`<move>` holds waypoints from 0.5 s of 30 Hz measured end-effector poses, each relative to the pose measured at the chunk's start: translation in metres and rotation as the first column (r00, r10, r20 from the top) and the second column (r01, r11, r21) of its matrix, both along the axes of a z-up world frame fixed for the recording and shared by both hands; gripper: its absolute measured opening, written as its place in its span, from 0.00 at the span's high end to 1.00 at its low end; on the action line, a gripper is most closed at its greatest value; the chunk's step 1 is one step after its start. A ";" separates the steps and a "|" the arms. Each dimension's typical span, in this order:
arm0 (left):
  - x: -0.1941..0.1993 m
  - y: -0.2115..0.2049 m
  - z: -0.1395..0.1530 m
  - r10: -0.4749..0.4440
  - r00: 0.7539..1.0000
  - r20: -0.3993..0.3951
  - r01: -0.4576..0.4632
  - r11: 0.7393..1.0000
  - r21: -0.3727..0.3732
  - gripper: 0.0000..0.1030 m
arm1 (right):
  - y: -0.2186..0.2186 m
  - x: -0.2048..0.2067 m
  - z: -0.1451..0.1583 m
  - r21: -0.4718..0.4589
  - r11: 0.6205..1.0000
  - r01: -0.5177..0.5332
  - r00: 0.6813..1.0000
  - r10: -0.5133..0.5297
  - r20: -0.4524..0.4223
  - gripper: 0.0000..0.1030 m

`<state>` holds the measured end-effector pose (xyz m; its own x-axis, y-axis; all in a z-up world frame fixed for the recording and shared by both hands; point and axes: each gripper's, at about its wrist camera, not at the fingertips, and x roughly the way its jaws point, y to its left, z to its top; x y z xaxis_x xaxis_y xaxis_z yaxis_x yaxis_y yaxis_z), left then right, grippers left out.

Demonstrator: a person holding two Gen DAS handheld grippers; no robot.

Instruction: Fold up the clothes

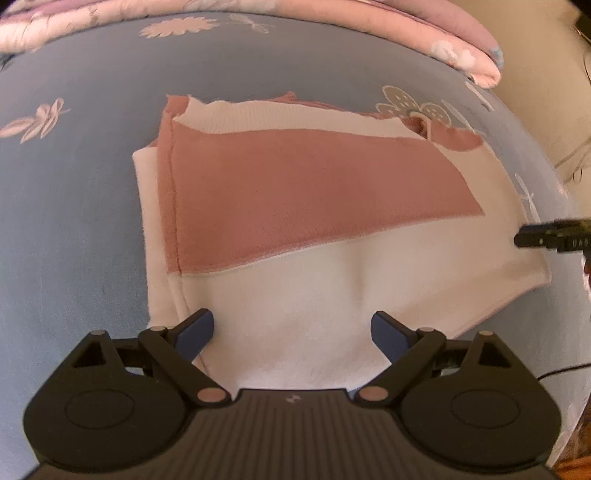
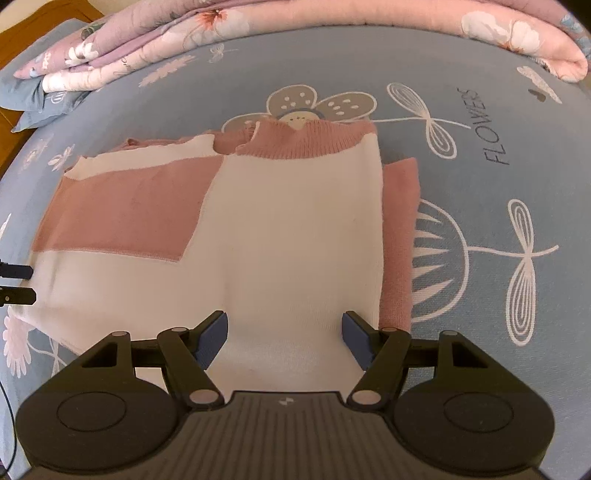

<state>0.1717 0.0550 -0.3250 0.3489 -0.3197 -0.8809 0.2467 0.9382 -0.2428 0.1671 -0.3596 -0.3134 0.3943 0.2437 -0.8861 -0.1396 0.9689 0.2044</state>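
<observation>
1. Blue bedsheet [image 2: 480, 229] printed with white flowers and the word FLOWERS fills the background, with a folded pink floral quilt [image 2: 258, 22] along its far edge.
2. On the left, my left gripper [image 1: 291, 332] hangs above the near hem of the sweater [image 1: 295, 280]; its jaws stand wide apart with nothing between the blue pads [image 1: 195, 334], and they touch no cloth that I can make out.
3. From this side, the pink sleeve [image 1: 295, 192] lies folded across the white body, its cuff end pointing toward the right.
4. Centre: the sweater lies flat on the sheet, pink ribbed collar [image 2: 295, 144] at the far end and hem toward me (a soft crease runs up the middle of the white front).
5. On the right, my right gripper [image 2: 284, 336] is likewise parted wide and empty over the hem. Beside the body's right edge a pink strip [image 2: 400, 236] peeks out, seemingly the other sleeve tucked under.
6. As I judge it, the sleeves are folded in and the bottom-to-top fold is in hand.
7. Next, I reckon both grippers should drop to the hem corners, pinch all layers, and carry them evenly toward the collar.
</observation>
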 end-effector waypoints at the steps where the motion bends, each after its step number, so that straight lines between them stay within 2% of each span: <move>1: 0.001 0.001 -0.001 0.005 1.000 -0.005 -0.005 1.000 -0.010 0.10 | -0.002 0.000 0.000 0.007 1.000 0.005 1.000 -0.005 -0.003 0.29; 5: 0.004 0.002 -0.004 0.021 1.000 -0.015 -0.021 0.999 -0.035 0.10 | -0.003 -0.002 -0.001 0.017 1.000 0.008 1.000 -0.008 0.000 0.28; 12: 0.013 -0.005 0.004 0.049 0.998 -0.038 -0.049 0.999 -0.017 0.10 | 0.004 0.006 0.002 0.002 1.000 -0.016 0.999 0.016 -0.034 0.24; 15: 0.023 -0.010 0.021 0.052 0.999 0.011 -0.052 0.999 0.000 0.10 | 0.004 0.012 0.018 0.018 1.000 -0.011 1.000 0.012 -0.028 0.24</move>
<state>0.1946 0.0454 -0.3043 0.3747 -0.3009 -0.8770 0.1997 0.9499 -0.2406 0.1789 -0.3556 -0.2958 0.3667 0.2635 -0.8922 -0.1445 0.9635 0.2251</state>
